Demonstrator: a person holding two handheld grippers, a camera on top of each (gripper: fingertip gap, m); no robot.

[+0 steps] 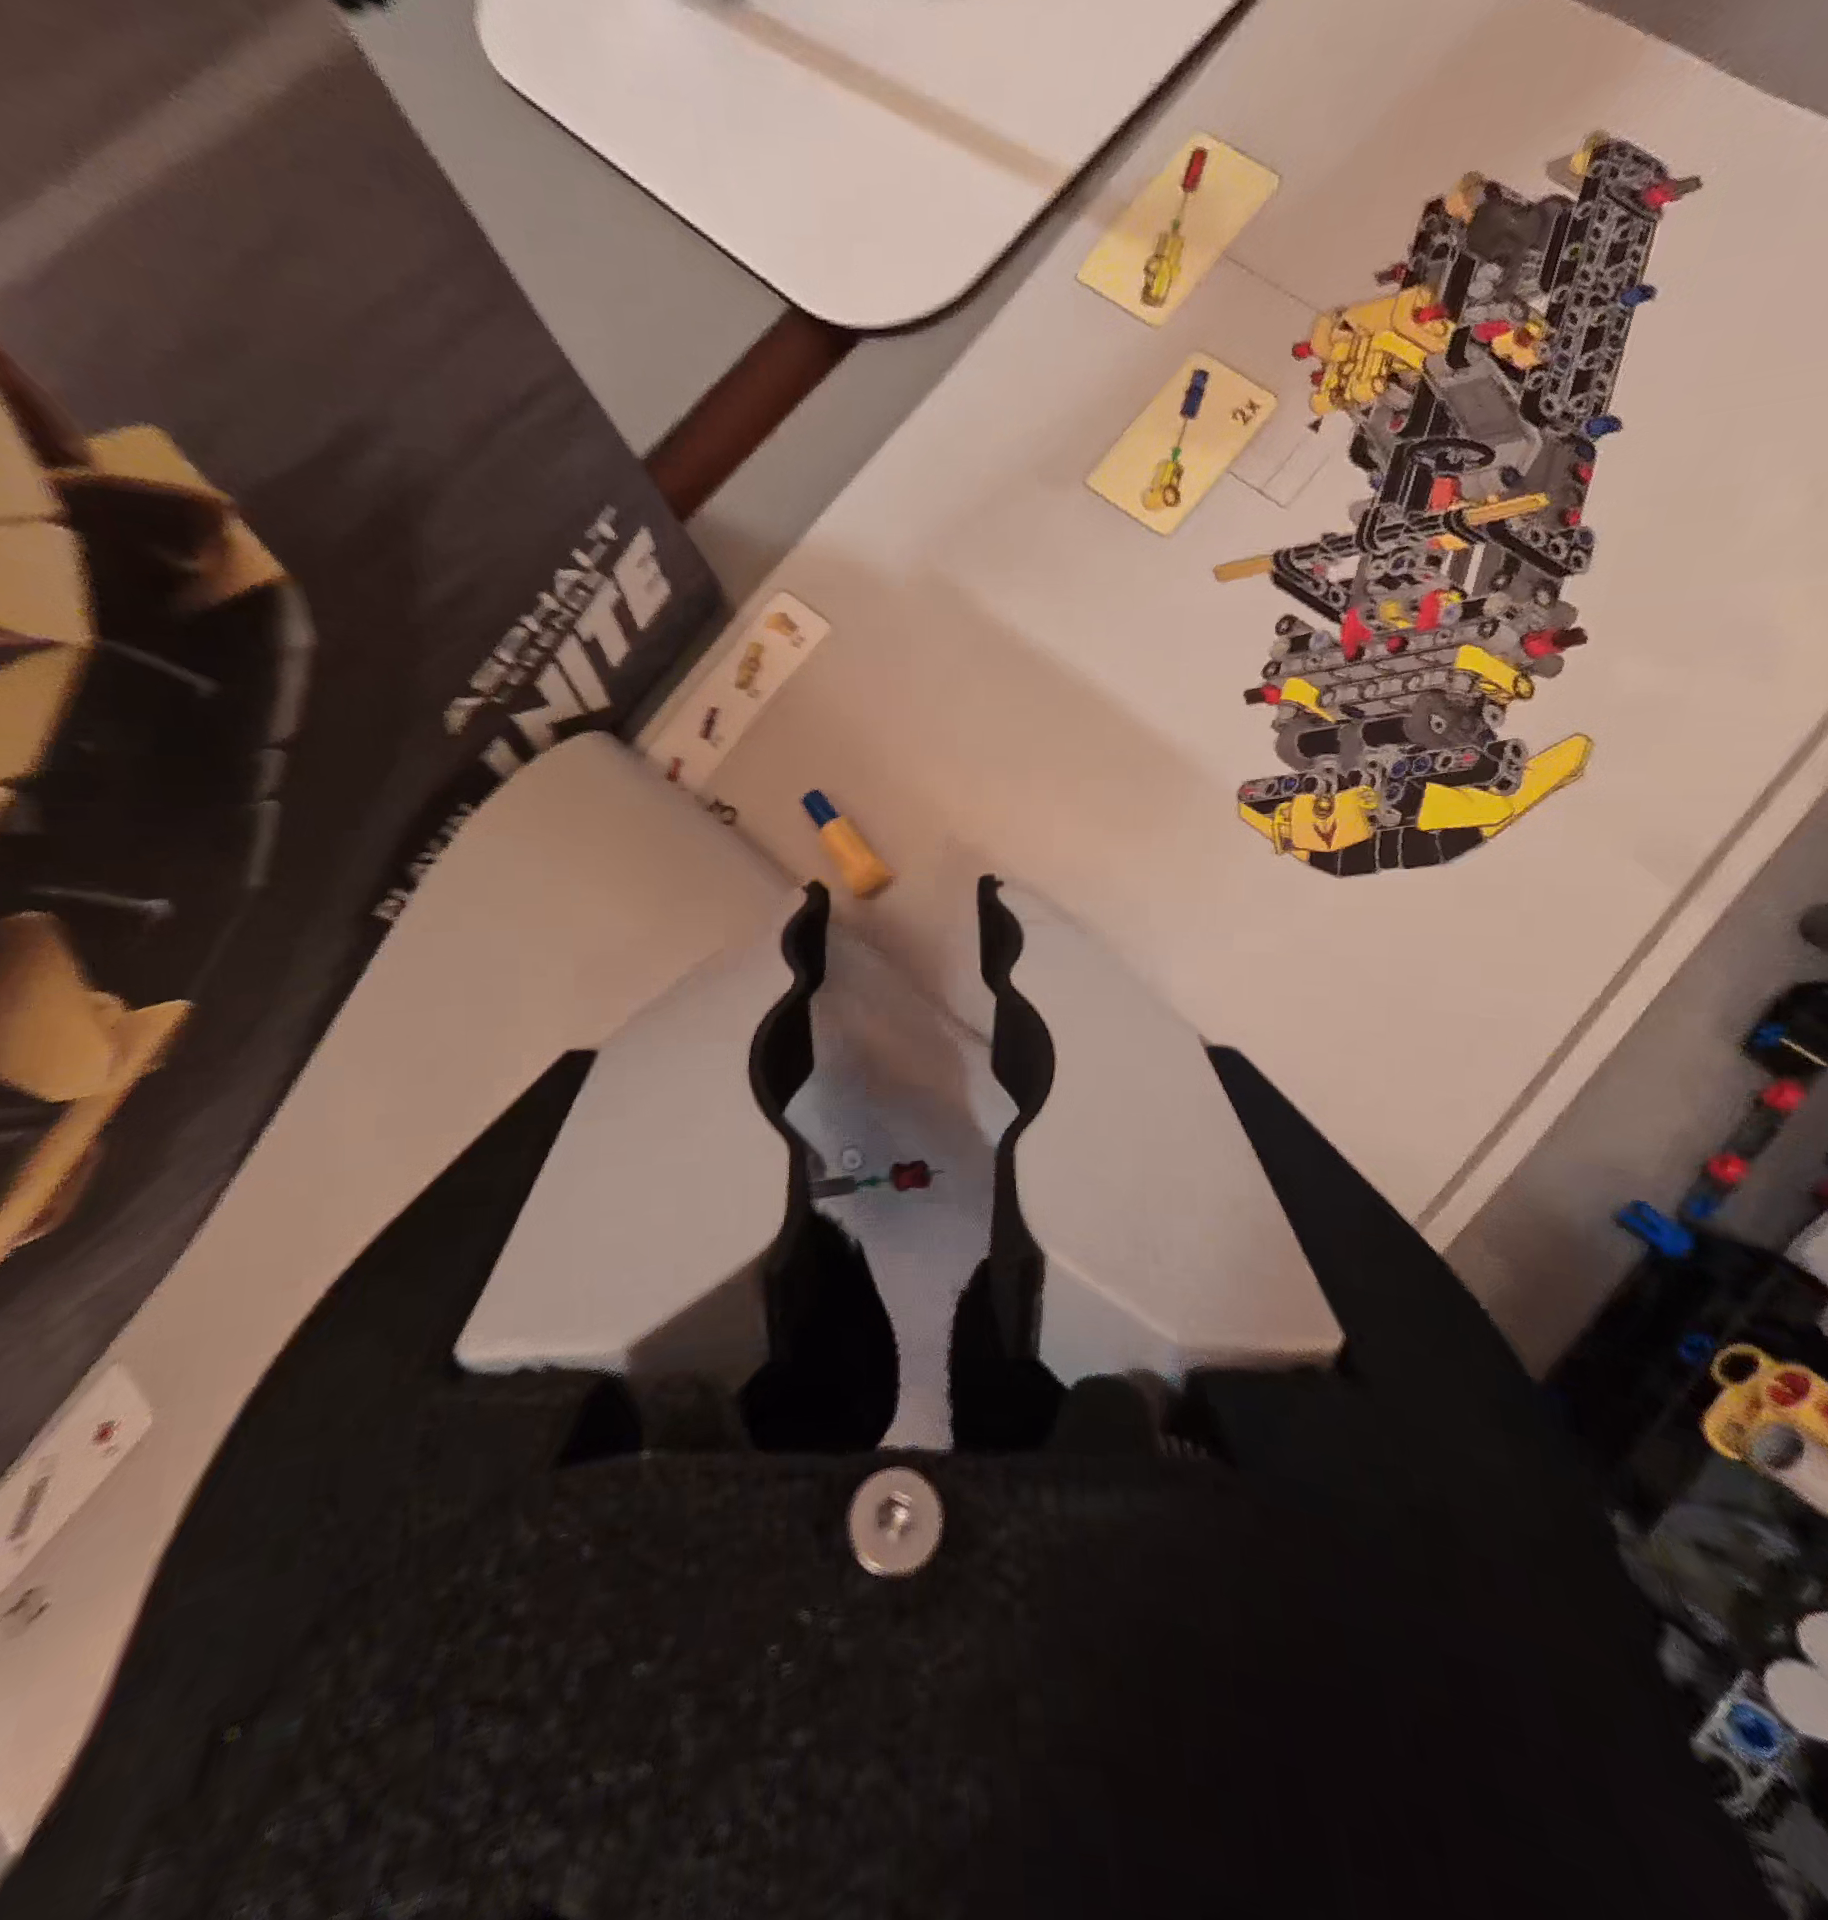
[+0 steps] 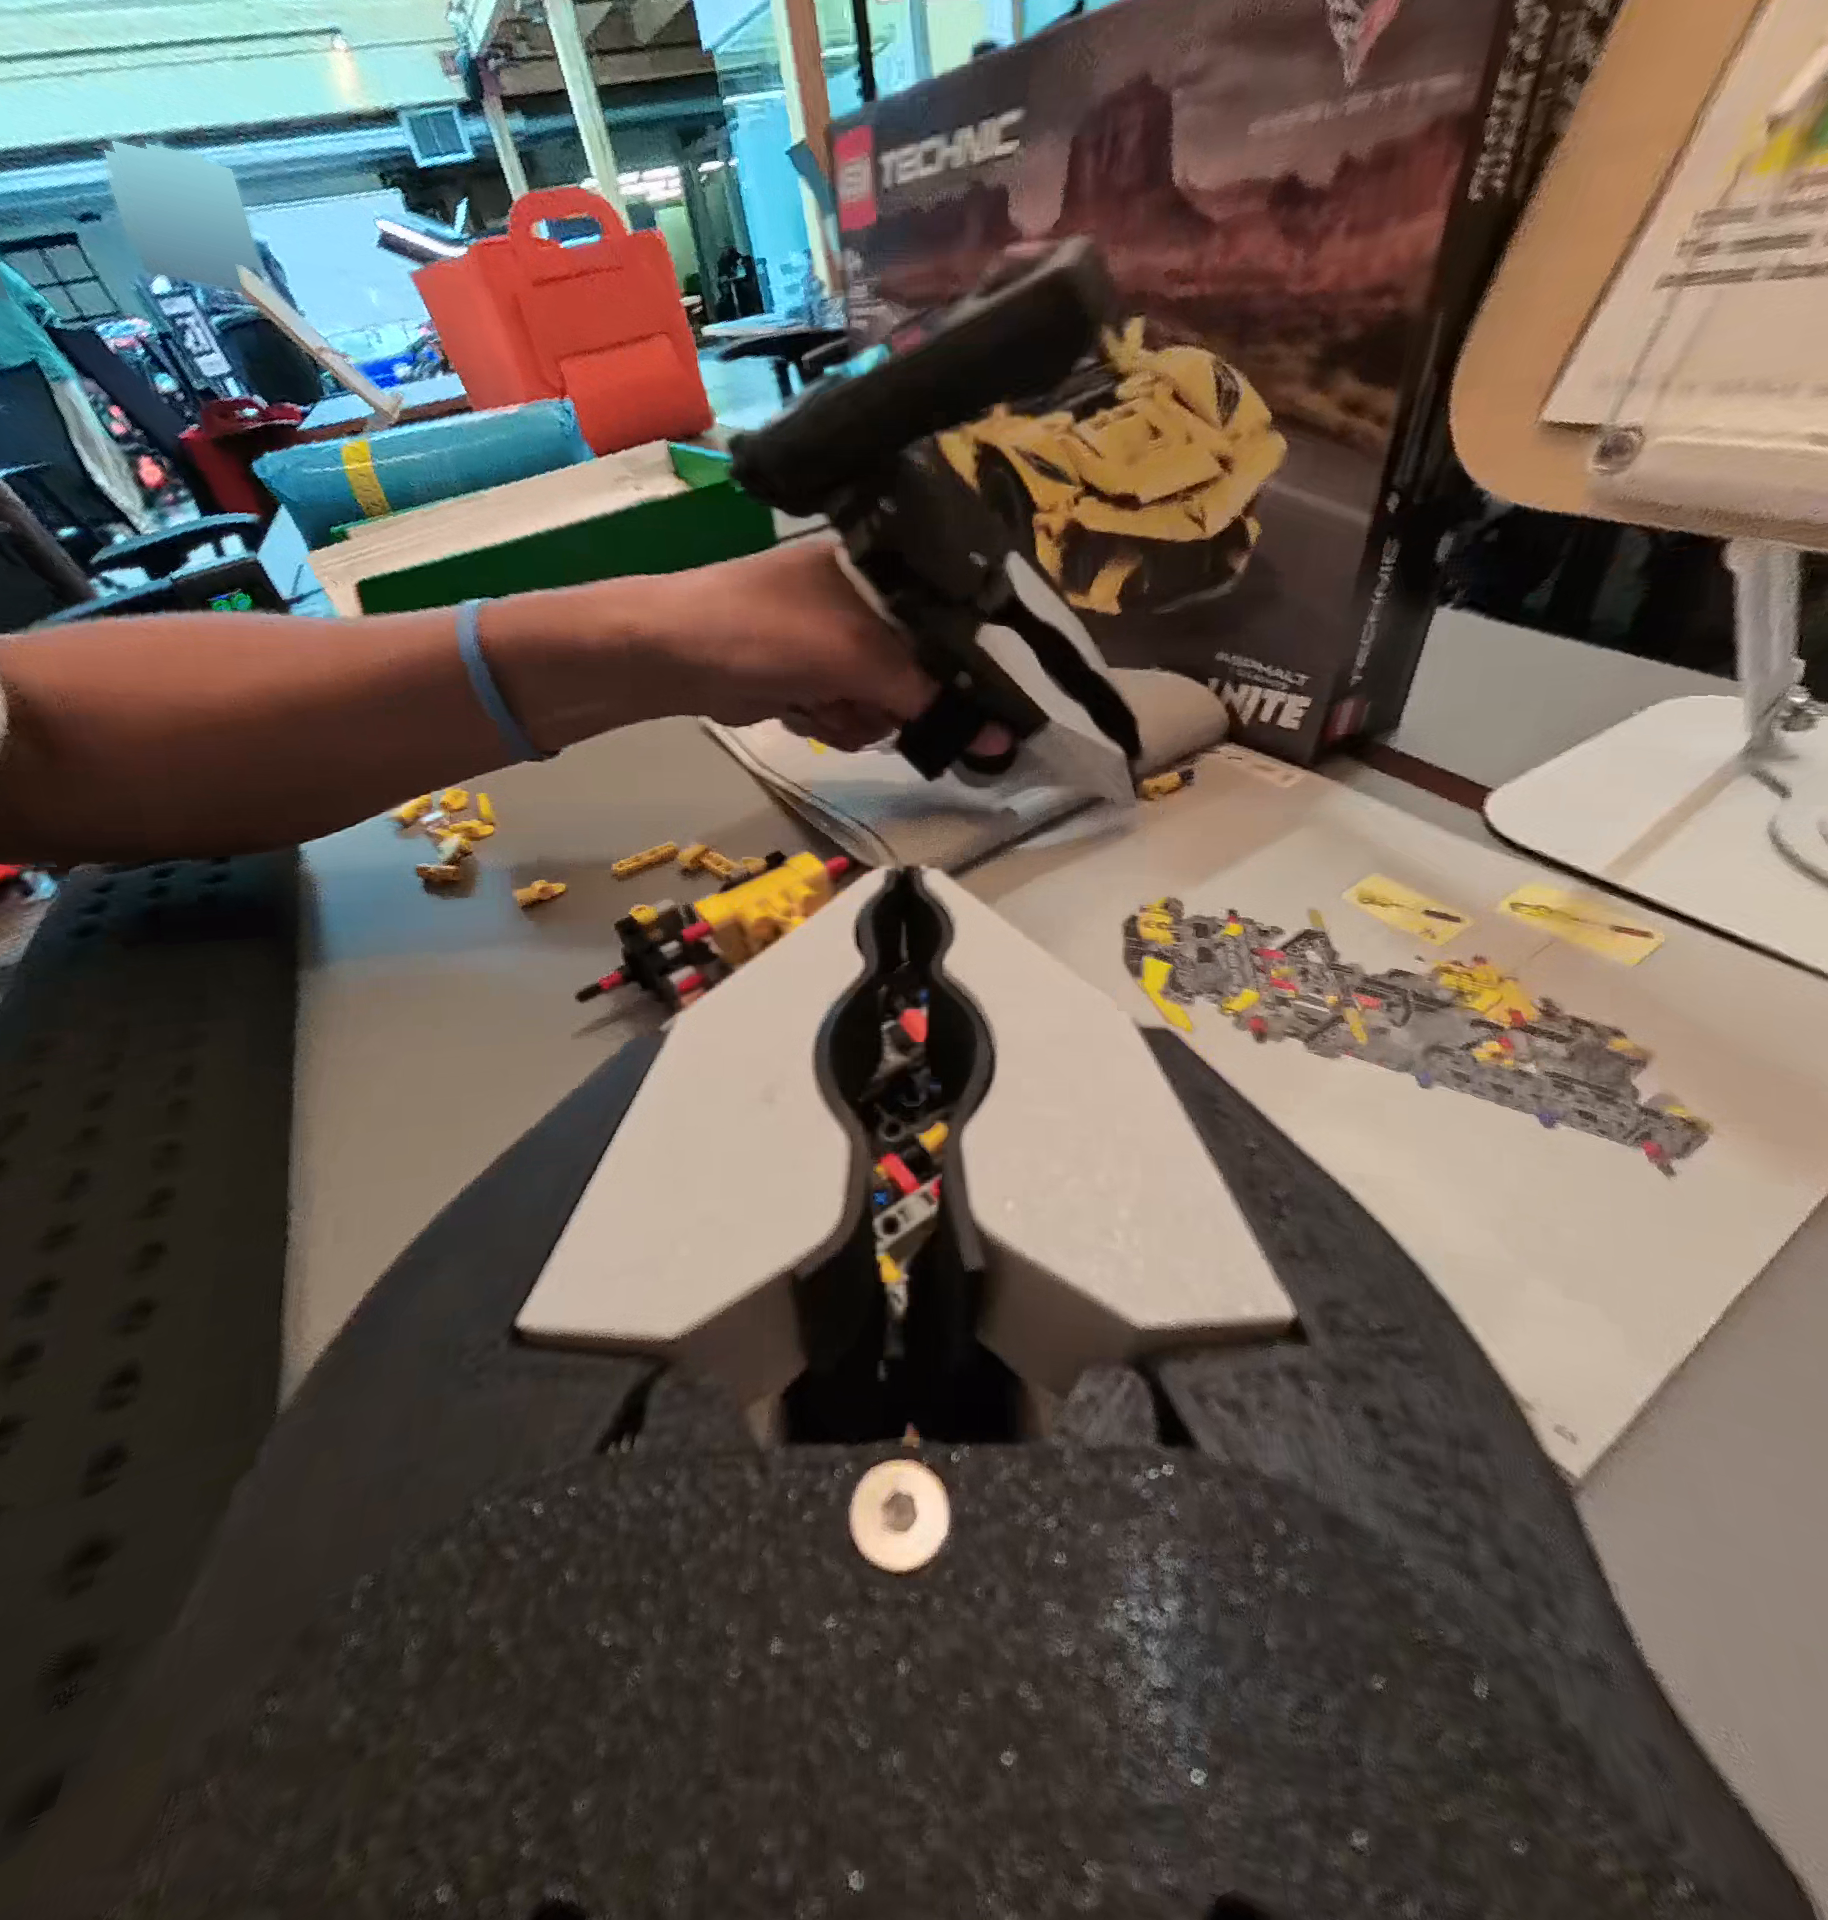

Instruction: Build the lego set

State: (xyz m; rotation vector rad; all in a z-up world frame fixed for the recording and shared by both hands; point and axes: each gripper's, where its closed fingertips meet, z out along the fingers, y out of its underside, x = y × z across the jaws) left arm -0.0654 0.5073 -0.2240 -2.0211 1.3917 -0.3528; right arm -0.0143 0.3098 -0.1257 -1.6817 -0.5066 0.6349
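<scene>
My left gripper (image 1: 902, 891) is open and empty, its tips just short of a small yellow piece with a blue pin (image 1: 843, 844) that lies on the open instruction booklet (image 1: 1097, 831). In the right wrist view a hand holds this gripper (image 2: 1126, 771) low over the booklet, beside the same piece (image 2: 1165, 781). My right gripper (image 2: 901, 883) is shut, tips together, over a partly built black and yellow lego model (image 2: 728, 925). More of the model shows through the gaps between the fingers. I cannot tell whether the fingers clamp it.
The lego box (image 2: 1149, 312) stands at the back behind the booklet (image 2: 1512, 1247). A white stand base (image 2: 1658, 800) sits at the right. Loose yellow pieces (image 2: 453, 821) lie at the left, beside a black perforated mat (image 2: 110, 1143). The model also shows at the right edge of the left wrist view (image 1: 1783, 1382). The gap from one gripper's tips to the other's is roughly 25 cm.
</scene>
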